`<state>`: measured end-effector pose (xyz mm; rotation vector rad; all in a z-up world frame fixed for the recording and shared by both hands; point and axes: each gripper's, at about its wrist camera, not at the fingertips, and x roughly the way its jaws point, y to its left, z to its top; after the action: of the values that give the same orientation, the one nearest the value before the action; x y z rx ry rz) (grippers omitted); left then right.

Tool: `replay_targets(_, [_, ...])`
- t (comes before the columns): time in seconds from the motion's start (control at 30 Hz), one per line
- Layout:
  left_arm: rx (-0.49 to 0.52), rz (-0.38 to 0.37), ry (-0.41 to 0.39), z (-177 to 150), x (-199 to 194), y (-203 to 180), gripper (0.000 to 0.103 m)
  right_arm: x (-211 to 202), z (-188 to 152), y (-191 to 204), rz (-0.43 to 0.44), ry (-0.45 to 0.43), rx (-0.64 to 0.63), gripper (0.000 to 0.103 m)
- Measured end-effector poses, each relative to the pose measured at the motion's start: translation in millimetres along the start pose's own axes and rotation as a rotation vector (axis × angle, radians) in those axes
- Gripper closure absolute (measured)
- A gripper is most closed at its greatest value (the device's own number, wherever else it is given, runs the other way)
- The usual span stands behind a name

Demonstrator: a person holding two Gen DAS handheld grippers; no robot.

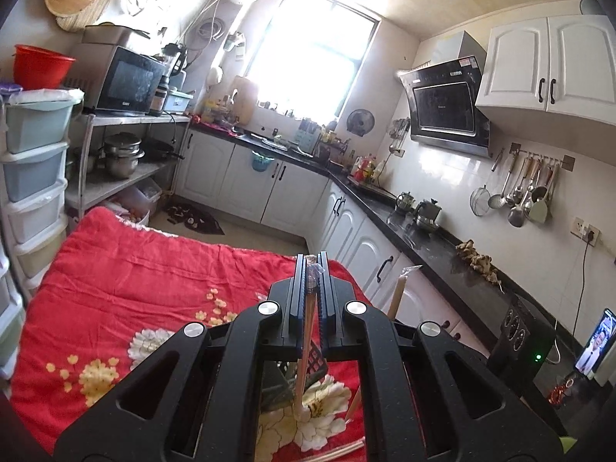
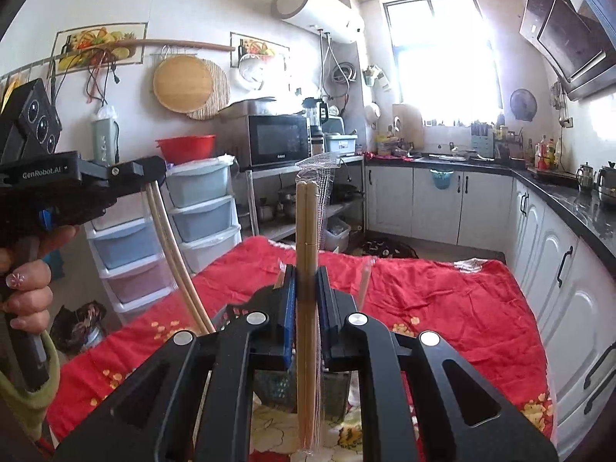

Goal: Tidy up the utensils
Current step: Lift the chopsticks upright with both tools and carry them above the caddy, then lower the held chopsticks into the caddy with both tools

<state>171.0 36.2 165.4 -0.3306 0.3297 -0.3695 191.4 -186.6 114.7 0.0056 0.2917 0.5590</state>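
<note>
Black basket [image 2: 335, 389] under tongs, perhaps mesh; red floral quilt [image 2: 442, 300] beneath.

Daylight pours in through the window [image 1: 312, 50] at the far end of the kitchen, and in both views the panes are blown out to white, with haze spilling onto the wall and ceiling around them. The rest of the room is evenly bright. The black counter [image 1: 431, 242] carries pale reflections, and the wall tiles [image 1: 442, 165] show soft glare patches. Fisheye distortion bows the cabinets and walls, and dark vignetting fills the corners of each frame. Both views are fairly sharp, softening slightly toward the edges.
</note>
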Motion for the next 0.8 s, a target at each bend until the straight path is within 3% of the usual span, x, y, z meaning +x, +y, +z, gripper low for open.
replay_targets(0.8, [0.020,0.085,-0.121,17,6,4,0.100,3,49,-6,0.039,-0.178,0.040,0.092])
